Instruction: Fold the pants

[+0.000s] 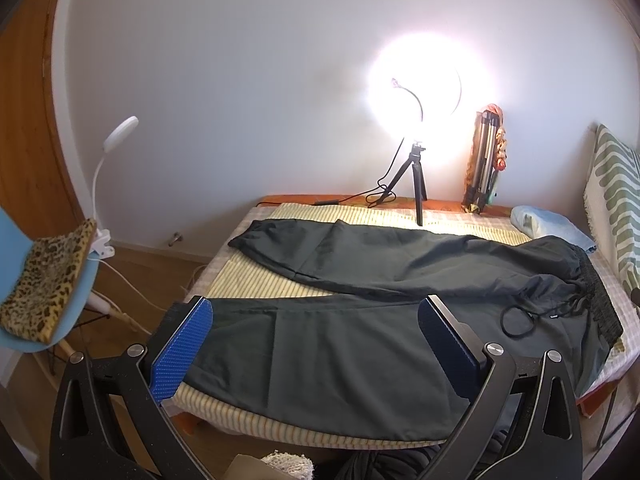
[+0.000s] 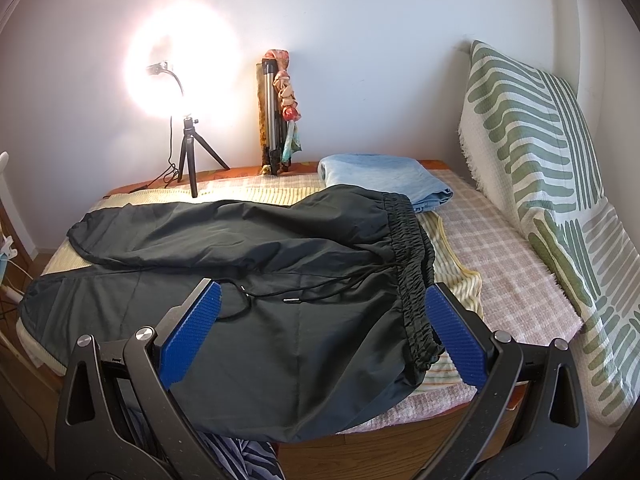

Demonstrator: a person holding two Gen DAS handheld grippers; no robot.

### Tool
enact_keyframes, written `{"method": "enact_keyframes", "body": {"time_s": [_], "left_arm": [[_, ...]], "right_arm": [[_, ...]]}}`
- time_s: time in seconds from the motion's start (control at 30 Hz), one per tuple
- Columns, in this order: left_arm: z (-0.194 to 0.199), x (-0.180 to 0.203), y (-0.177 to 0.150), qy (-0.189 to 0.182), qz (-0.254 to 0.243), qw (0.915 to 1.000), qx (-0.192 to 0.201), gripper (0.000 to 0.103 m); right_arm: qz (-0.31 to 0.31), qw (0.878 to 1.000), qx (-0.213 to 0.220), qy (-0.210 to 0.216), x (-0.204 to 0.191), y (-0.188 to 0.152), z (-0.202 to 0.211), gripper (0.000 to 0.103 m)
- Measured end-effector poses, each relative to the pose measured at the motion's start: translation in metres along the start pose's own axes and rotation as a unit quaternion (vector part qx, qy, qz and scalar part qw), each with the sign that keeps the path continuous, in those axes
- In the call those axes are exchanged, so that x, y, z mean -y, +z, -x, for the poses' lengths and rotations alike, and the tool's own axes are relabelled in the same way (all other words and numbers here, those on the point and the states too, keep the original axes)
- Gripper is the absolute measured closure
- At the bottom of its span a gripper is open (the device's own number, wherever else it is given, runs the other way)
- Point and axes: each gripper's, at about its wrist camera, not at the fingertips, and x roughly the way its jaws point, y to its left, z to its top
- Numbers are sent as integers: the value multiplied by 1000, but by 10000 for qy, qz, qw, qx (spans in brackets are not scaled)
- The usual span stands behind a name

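Black pants (image 1: pixel 360 320) lie spread flat on the bed, legs to the left, elastic waistband (image 1: pixel 596 300) to the right, drawstring (image 1: pixel 520 320) loose on top. My left gripper (image 1: pixel 316 328) is open, above the near leg, holding nothing. In the right wrist view the pants (image 2: pixel 248 280) fill the middle, with the waistband (image 2: pixel 412 264) at right. My right gripper (image 2: pixel 324 312) is open over the waist area near the waistband, holding nothing.
A lit ring light on a tripod (image 1: pixel 416 184) stands at the bed's far edge, beside a folded tripod (image 1: pixel 484 160). A folded blue cloth (image 2: pixel 384 180) lies behind the waistband. A green patterned cushion (image 2: pixel 540 160) leans at right. A blue chair (image 1: pixel 48 280) stands left.
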Motion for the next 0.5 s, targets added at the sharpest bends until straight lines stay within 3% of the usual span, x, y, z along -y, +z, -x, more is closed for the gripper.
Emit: {"method": "enact_keyframes", "body": {"time_s": [0.5], "left_arm": [[1,-2,2,0,9,10000,6,1]], "right_arm": [[3,10000,-2,0,-1,2,1,0]]}}
